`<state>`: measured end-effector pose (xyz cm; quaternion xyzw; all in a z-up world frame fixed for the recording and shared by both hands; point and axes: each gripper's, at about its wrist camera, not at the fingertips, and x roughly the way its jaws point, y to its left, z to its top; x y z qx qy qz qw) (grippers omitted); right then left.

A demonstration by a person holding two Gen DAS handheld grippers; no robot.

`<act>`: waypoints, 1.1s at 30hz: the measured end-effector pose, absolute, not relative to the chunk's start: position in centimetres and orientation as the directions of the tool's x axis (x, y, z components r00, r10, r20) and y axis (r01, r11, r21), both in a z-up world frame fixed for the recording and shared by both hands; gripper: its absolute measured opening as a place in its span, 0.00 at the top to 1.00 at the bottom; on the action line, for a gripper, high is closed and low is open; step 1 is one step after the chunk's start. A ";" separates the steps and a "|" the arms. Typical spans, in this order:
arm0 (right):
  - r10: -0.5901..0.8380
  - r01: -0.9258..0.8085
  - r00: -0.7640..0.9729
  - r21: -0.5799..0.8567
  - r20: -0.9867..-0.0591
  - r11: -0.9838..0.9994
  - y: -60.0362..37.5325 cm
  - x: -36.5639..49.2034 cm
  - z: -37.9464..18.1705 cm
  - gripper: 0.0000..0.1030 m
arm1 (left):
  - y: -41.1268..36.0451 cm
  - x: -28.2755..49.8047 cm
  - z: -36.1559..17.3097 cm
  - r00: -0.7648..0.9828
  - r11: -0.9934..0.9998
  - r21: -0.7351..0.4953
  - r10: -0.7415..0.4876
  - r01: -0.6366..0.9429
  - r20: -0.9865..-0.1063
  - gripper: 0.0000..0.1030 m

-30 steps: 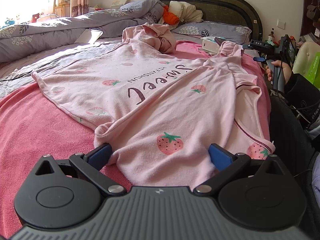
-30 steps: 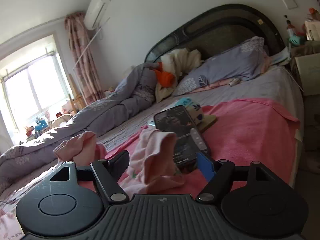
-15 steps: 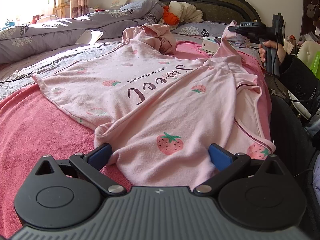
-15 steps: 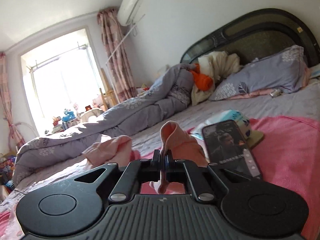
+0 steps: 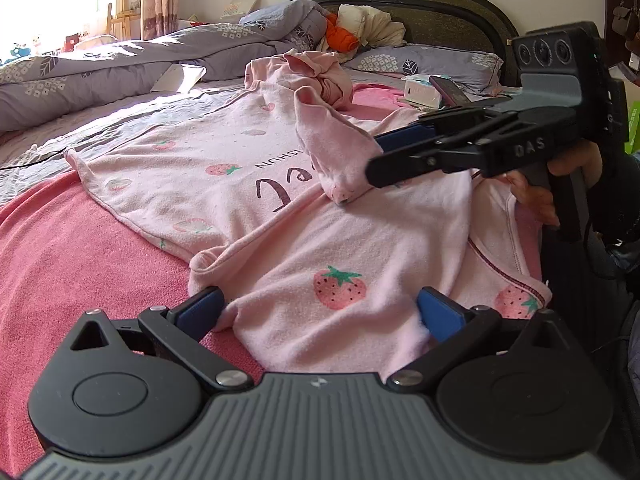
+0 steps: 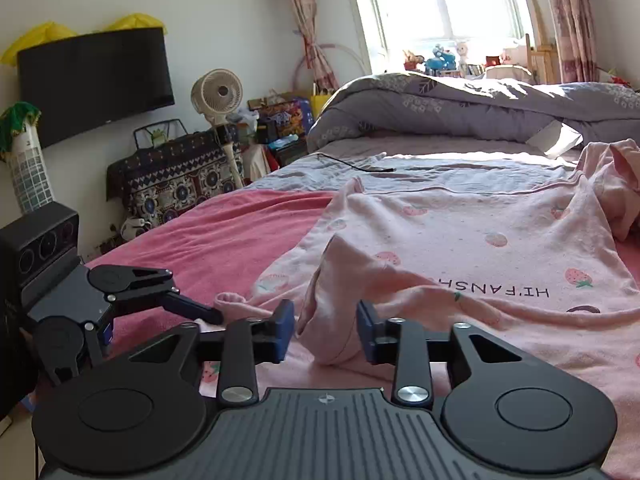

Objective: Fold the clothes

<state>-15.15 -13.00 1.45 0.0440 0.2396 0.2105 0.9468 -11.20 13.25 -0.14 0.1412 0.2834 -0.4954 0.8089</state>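
Note:
A pink strawberry-print shirt (image 5: pixel 280 240) lies spread on the pink blanket (image 5: pixel 80 260), its lettering toward the headboard. My right gripper (image 6: pixel 326 332) hovers over the shirt's chest with the right sleeve (image 6: pixel 336 280) folded inward. Its jaws are opening: the sleeve stands between the blue pads, which no longer squeeze it. In the left wrist view that gripper (image 5: pixel 376 158) reaches in from the right, the sleeve (image 5: pixel 336 152) draped off its tips. My left gripper (image 5: pixel 318 312) rests open at the near end, with shirt cloth lying between its wide-spread fingers.
A bundle of pink clothes (image 5: pixel 320 76) lies beyond the shirt, a tissue pack with a phone (image 5: pixel 444 90) to its right. A grey duvet (image 5: pixel 100 68) fills the bed's far left. A person's hand (image 5: pixel 560 176) holds the right gripper. A fan (image 6: pixel 218 94) and cabinet stand past the bed.
The right gripper shut on the sleeve near the phone, swung it across over the shirt's chest while rolling, and its jaws have now parted. The left gripper has stayed put.

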 end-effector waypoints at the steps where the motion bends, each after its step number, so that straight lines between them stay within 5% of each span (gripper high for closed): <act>1: 0.423 -0.391 0.802 0.163 -0.421 0.906 -13.1 -16.3 1.4 0.43 | 13.2 -11.2 -0.1 0.349 0.470 -0.052 -0.721 0.881 -0.599 0.00; 8: 0.271 -0.262 0.892 0.075 -0.362 0.962 -19.9 -21.3 2.0 0.30 | 12.6 -12.9 1.7 0.422 0.560 -0.033 -0.661 0.828 -0.620 0.00; 14: 0.013 -0.029 0.934 -0.041 -0.356 0.999 -25.6 -22.7 0.2 0.27 | 11.7 -14.2 6.3 0.408 0.545 -0.286 -0.811 0.788 -0.420 0.00; 18: -0.029 0.016 0.930 -0.039 -0.367 0.999 -27.6 -23.8 -1.4 0.22 | 5.7 -14.3 6.1 0.567 0.617 0.132 -0.590 0.776 -0.575 0.00; 21: -0.013 0.012 0.924 -0.006 -0.381 1.000 -28.7 -24.5 -2.0 0.20 | 0.5 -14.4 2.8 0.603 0.437 0.442 -0.362 0.783 -0.711 0.00; 27: 0.003 0.009 0.927 0.031 -0.376 0.999 -29.1 -24.6 -2.5 0.14 | -3.1 -13.0 3.0 0.767 0.396 0.661 -0.244 0.637 -0.593 0.00; 33: 0.009 -0.004 0.930 0.016 -0.367 1.000 -28.7 -24.5 -2.7 0.08 | -4.5 -13.5 0.1 0.775 0.112 0.774 -0.223 0.623 -0.591 0.01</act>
